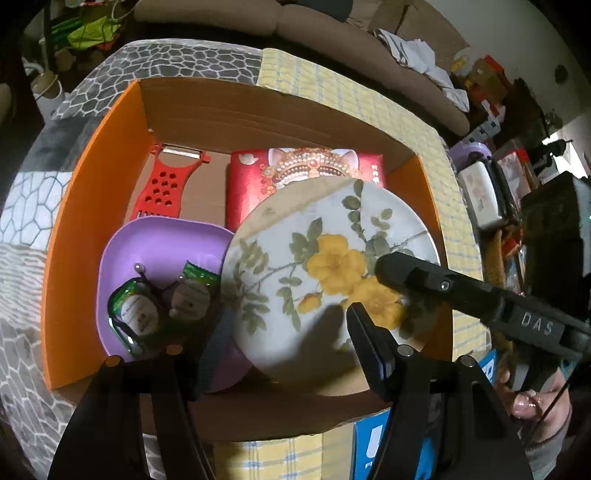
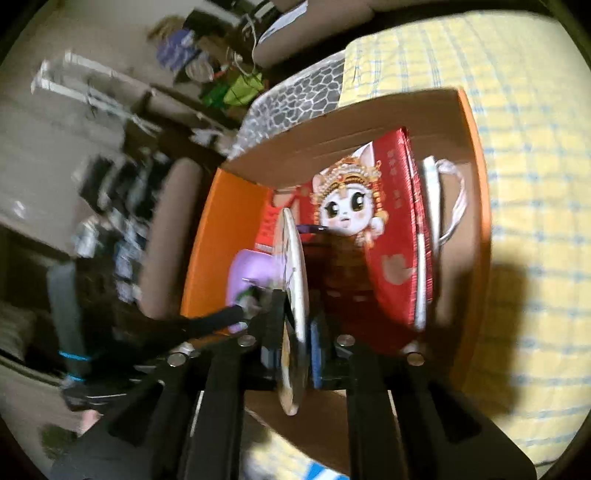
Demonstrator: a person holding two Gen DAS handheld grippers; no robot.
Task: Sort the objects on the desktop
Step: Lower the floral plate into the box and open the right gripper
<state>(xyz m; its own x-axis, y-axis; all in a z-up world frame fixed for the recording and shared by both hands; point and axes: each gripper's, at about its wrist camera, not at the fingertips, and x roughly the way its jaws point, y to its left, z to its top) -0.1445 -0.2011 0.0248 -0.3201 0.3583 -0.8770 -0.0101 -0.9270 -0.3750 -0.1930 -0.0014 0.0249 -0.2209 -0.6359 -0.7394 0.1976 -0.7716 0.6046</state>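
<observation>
A cardboard box with orange flaps point(image 1: 92, 206) holds a red peeler point(image 1: 162, 184), a red cat-print box point(image 1: 306, 173), a purple dish point(image 1: 162, 243) with green snack packets point(image 1: 136, 314), and a white plate with yellow flowers point(image 1: 325, 273). My right gripper point(image 2: 295, 343) is shut on the plate's rim point(image 2: 295, 280), holding it on edge over the box; it shows in the left wrist view point(image 1: 391, 269). My left gripper point(image 1: 266, 332) is open above the box, between the purple dish and the plate, holding nothing.
The box sits on a yellow checked cloth point(image 1: 332, 88) beside a grey pebble-pattern cover point(image 1: 166, 62). A blue-and-white carton point(image 1: 373, 443) lies at the box's near side. A sofa point(image 1: 332, 33) and cluttered shelves point(image 1: 498, 184) stand behind.
</observation>
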